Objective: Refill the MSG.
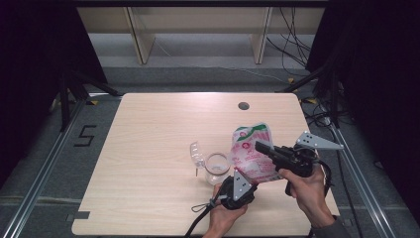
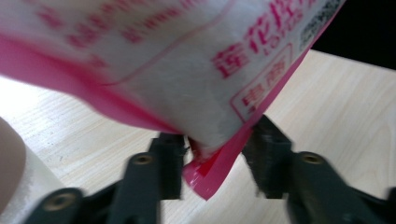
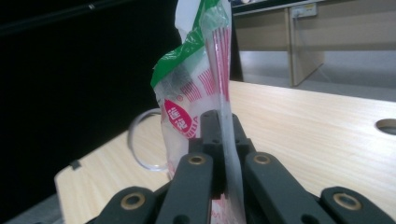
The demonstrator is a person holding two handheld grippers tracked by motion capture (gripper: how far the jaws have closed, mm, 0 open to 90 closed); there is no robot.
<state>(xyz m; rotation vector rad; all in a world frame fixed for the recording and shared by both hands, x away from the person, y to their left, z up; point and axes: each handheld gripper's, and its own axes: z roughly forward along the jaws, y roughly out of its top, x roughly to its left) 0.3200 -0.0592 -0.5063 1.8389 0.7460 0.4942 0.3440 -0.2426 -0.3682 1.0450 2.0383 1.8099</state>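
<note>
Just right of the jar [image 1: 217, 167], held up off the table [image 1: 158, 129]: a pink-and-white bag [image 1: 250, 151] with a green band at its top, standing roughly upright and leaning a little. Gripped on its right edge, the side away from the jar, by the right gripper [image 1: 260, 146]; seen from the right gripper view, jaws fully closed on the thin seam of the bag [image 3: 196, 93], the film pinched flat between the two black pads of the gripper [image 3: 224, 135]. Below and to the right of the jar, nearer the person, the left gripper [image 1: 250, 176], pointing up at the bag's bottom corner. In the left gripper view, the pink lower corner of the bag [image 2: 187, 70] sitting between the jaws of this gripper [image 2: 215, 149], both pads against the bag, one on each side, jaws partly closed on that corner, its tip hanging free beneath them. Jar itself upright on the wood, clear, mouth uncovered. Just left of the jar, a small clear plastic piece [image 1: 196, 154], close beside it; whether touching, impossible to tell. Well beyond the jar, near the far edge of the table, a round hole [image 1: 243, 105].
</note>
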